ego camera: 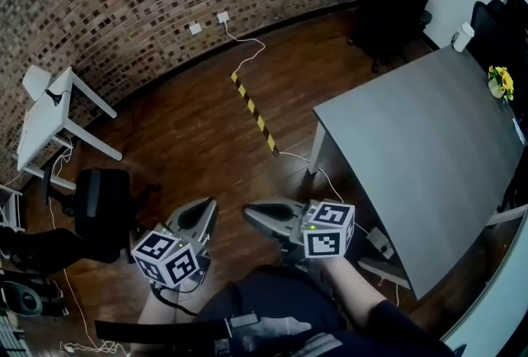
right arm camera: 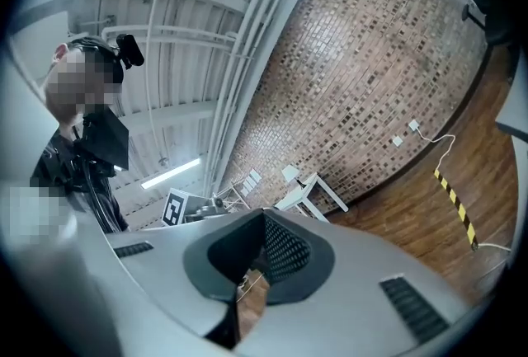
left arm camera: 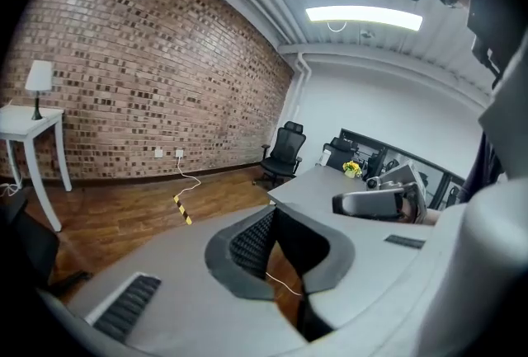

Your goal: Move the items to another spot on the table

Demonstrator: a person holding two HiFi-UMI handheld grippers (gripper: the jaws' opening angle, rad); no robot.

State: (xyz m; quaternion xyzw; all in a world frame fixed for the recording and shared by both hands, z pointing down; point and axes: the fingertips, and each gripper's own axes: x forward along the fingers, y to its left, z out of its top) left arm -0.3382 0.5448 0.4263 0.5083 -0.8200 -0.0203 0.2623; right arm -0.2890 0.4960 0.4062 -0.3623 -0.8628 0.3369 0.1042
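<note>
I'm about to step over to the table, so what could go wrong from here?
A white cable trails past the table leg; a foot might catch it. The cup stands at the far corner, so a careless reach could tip it off. The left gripper and right gripper are shut and empty; they must open before any pick.

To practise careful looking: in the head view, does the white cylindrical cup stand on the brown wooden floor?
No, the white cylindrical cup stands on the far corner of the grey rectangular table.
</note>
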